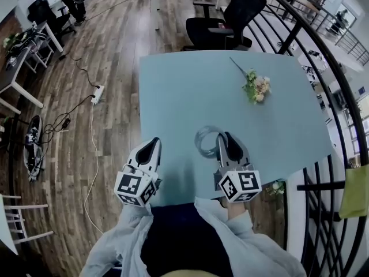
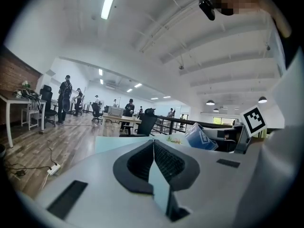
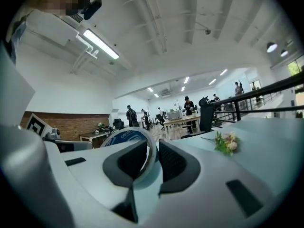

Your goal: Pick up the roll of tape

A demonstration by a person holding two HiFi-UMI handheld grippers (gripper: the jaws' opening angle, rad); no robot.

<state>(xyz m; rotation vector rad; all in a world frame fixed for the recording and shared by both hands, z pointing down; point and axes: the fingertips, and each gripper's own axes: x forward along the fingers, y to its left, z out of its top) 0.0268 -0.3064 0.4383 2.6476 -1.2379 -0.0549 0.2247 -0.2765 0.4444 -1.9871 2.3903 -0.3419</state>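
Note:
The roll of tape is a clear ring with a blue and white core label. It stands on edge between the jaws of my right gripper, which is shut on its wall and holds it above the near part of the light blue table. In the right gripper view the ring's wall sits clamped between the two black pads. My left gripper hovers at the table's near left corner, its jaws closed together with nothing between them. From the left gripper view the tape shows off to the right.
A small bunch of flowers lies on the far right of the table. A black office chair stands behind the far edge. A black railing runs along the right side. A power strip and cables lie on the wooden floor to the left.

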